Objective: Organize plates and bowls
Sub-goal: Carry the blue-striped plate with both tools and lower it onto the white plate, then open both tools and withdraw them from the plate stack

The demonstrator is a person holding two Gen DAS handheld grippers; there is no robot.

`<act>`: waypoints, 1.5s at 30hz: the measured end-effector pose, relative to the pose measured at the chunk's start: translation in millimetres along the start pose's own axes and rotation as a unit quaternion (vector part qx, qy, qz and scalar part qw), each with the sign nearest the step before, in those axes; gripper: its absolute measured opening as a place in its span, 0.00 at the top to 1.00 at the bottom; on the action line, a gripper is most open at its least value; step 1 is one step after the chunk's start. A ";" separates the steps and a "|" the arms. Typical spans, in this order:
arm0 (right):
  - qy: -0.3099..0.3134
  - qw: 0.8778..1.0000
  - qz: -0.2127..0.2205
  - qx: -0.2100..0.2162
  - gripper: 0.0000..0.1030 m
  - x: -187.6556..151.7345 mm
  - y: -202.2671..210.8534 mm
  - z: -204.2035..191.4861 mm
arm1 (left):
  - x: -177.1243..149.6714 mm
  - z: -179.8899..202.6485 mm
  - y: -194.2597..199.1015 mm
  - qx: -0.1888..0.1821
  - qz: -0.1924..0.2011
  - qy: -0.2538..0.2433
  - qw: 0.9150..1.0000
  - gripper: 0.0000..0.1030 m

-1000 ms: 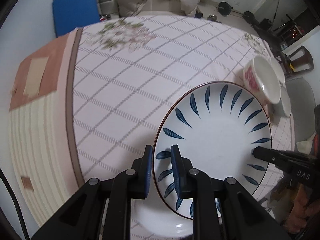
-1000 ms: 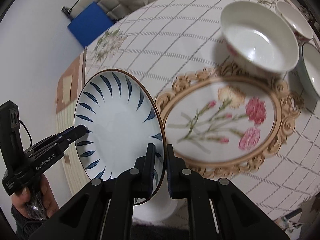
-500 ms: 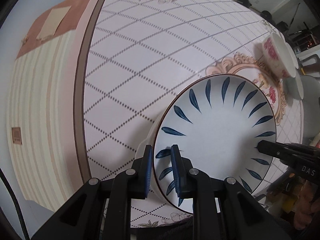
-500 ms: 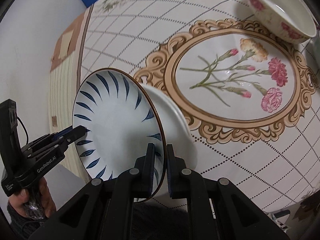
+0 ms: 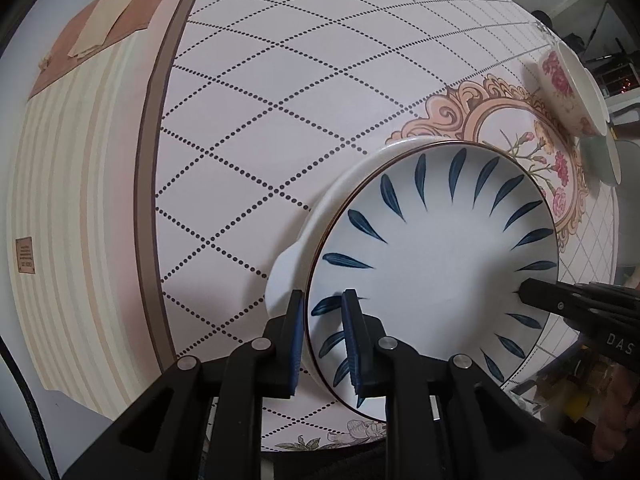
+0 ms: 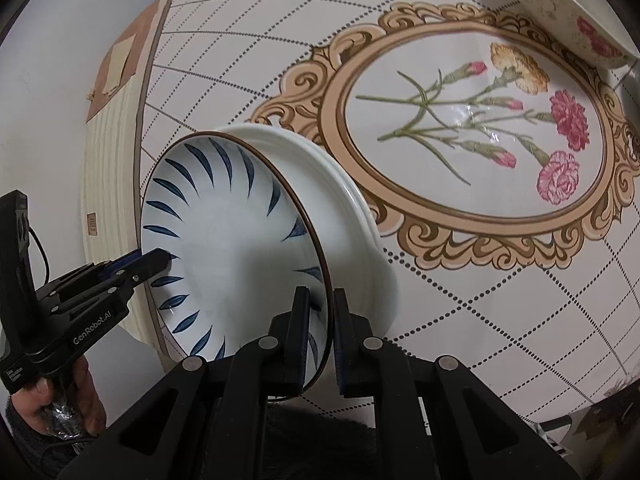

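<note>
A white plate with dark blue leaf marks (image 5: 436,264) (image 6: 240,248) is held by its rim from two sides. My left gripper (image 5: 322,308) is shut on the near rim, one pad inside and one outside. My right gripper (image 6: 320,300) is shut on the opposite rim, and its tip shows in the left wrist view (image 5: 532,296). The left gripper also shows in the right wrist view (image 6: 160,258). The leaf plate sits nested in a plain white plate (image 5: 292,264) (image 6: 352,208) on the table; whether its full weight rests there I cannot tell.
A bowl with pink flowers (image 5: 568,92) (image 6: 560,8) stands beyond the ornate flower print on the tablecloth (image 6: 472,120). A pale bowl (image 5: 604,160) lies beside it. The table's brown edge (image 5: 148,200) runs close on the left. A hand (image 6: 48,412) grips the left tool.
Both grippers have come down and across with the leaf plate. It hung above the table with the white plate below; now it is down in the white plate.
</note>
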State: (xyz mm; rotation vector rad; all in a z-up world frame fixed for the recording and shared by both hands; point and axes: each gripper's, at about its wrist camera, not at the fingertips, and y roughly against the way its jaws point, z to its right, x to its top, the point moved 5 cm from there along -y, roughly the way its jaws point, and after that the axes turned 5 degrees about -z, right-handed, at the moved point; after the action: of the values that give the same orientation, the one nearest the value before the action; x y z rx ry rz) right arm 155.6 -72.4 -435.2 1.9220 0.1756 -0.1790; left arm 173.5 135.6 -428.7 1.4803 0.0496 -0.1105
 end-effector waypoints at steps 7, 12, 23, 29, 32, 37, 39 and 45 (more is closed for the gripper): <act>-0.004 1.000 -0.008 -0.010 0.88 -0.5 -7.9 6.4 | 0.2 6.9 -13.2 0.002 -0.011 -0.001 1.000 0.85; -0.009 1.000 -0.011 -0.013 0.88 -0.4 -14.2 6.6 | 0.4 9.7 -15.7 0.008 -0.007 -0.003 1.000 0.85; -0.011 0.999 -0.015 -0.029 0.83 5.2 -15.6 2.7 | -0.8 16.7 -13.8 0.010 -0.016 0.009 1.000 0.80; -0.022 0.999 -0.025 -0.035 0.79 6.0 -15.8 -0.9 | 0.8 14.9 -10.8 -0.004 -0.025 0.030 0.999 0.77; -0.025 0.999 -0.024 -0.040 0.79 6.4 -13.1 -2.4 | 0.2 14.3 -9.5 -0.006 -0.027 0.032 0.999 0.77; -0.023 0.998 -0.016 -0.061 0.77 5.1 -6.9 -5.4 | 0.1 11.8 -4.7 -0.005 -0.019 0.037 0.999 0.77; -0.023 0.998 -0.013 -0.064 0.75 2.9 -4.3 -7.2 | 0.0 9.6 0.6 -0.003 -0.013 0.040 0.999 0.74; -0.020 0.995 0.003 -0.095 0.59 -8.1 8.3 -13.1 | -6.1 7.1 22.2 0.017 0.011 0.036 0.999 0.71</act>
State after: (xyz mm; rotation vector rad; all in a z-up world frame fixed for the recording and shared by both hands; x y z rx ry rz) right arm 149.9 -63.4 -421.3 1.7287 0.1534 -0.1901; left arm 169.4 130.7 -405.5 1.5181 0.0899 -0.0411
